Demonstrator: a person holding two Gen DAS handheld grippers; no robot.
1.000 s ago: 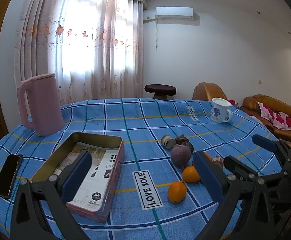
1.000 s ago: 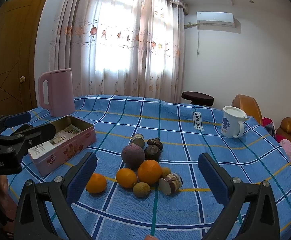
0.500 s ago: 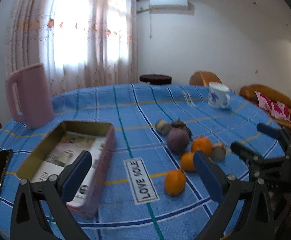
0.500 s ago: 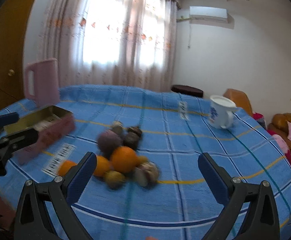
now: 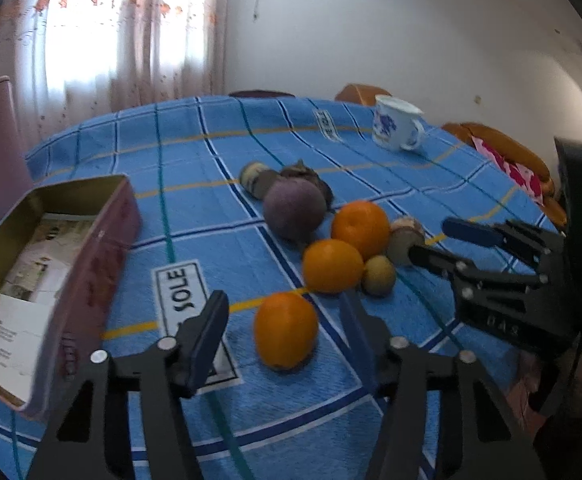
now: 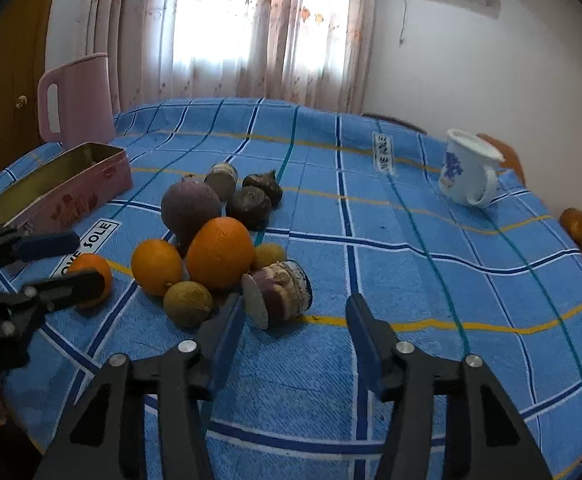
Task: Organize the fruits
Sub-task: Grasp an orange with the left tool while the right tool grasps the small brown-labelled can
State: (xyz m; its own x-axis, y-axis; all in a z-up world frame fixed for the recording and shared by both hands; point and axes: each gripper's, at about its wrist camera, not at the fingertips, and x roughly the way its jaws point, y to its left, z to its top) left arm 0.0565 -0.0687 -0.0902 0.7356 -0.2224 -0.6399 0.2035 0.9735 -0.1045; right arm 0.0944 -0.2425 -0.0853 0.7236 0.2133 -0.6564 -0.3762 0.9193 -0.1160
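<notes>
A pile of fruit lies mid-table: three oranges, the nearest orange apart from the others, a large orange, a purple round fruit, a small green-brown fruit, dark mangosteens and a cut purple piece. My left gripper is open, its jaws on either side of the nearest orange, just short of it. My right gripper is open, close to the cut purple piece. An open pink tin with papers inside sits left.
A pink jug stands at the far left. A white mug with blue flowers stands at the far right. A blue checked cloth covers the table. Sofas lie beyond the right edge.
Both grippers have moved down and forward toward the fruit pile. Their jaws have narrowed. The left gripper now frames the nearest orange; the right is near the cut purple piece.
</notes>
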